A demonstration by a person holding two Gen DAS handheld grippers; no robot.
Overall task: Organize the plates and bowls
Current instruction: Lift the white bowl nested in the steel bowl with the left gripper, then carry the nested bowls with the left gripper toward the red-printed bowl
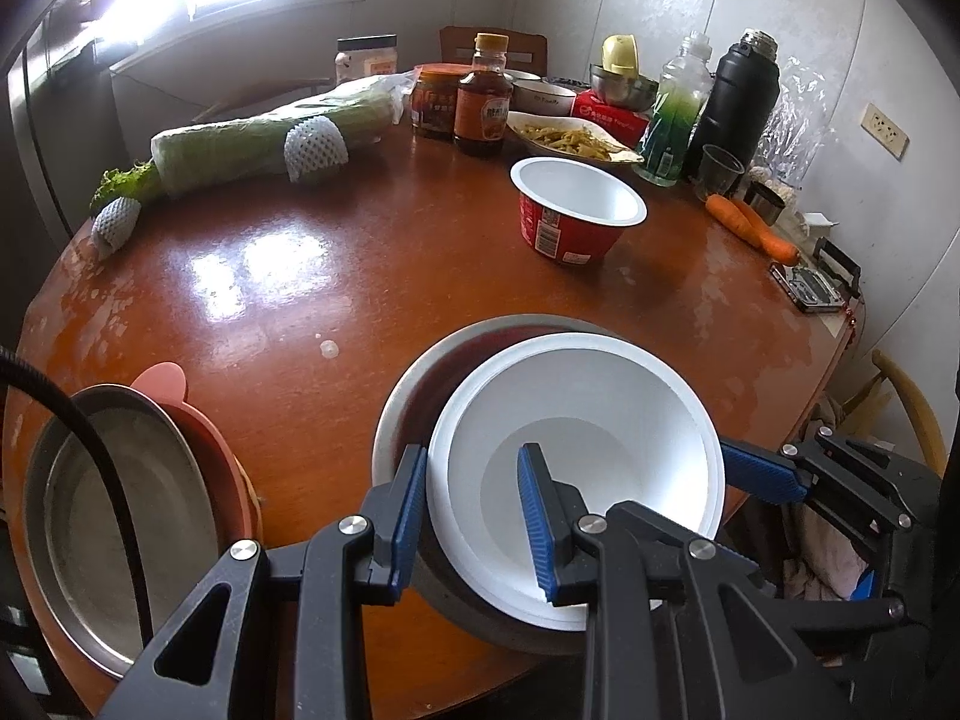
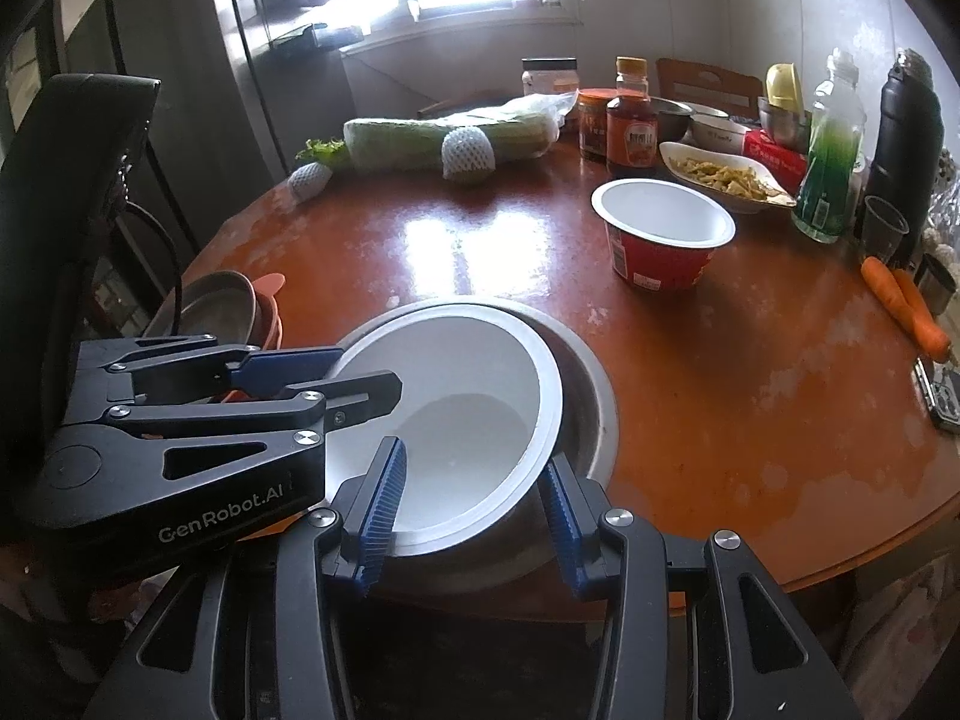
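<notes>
Both tools work on the same stack at the near edge of the round reddish-brown wooden worktop [image 1: 360, 276]. The left tool [image 1: 474, 516] stands narrow on the near-left rim of the white plastic bowl [image 1: 600, 396], one blue ribbed finger outside the wall and the other inside the bowl; its pads look pressed on the rim, so it appears to hold the bowl. The right tool [image 2: 474, 516] straddles the opposite rim, one finger inside the white bowl and the other outside, between that bowl and the wide grey metal bowl [image 2: 591, 414] beneath it; whether its pads actually press the rim cannot be told. The white bowl sits tilted inside the grey one, leaning toward the left tool, so the nesting looks begun but not settled. To the left of the left tool, a round steel plate [image 1: 120, 540] already lies on a salmon-pink plate [image 1: 198, 432], which reads as a finished plate pile. Ahead of both tools, well apart from the stack, a red instant-noodle cup with a white inside [image 1: 570, 210] stands alone on the worktop and seems still to be gathered. Farther ahead, a white dish of yellow-green food [image 1: 570, 138] sits among bottles and jars; whether it belongs to the tidying is unclear.
</notes>
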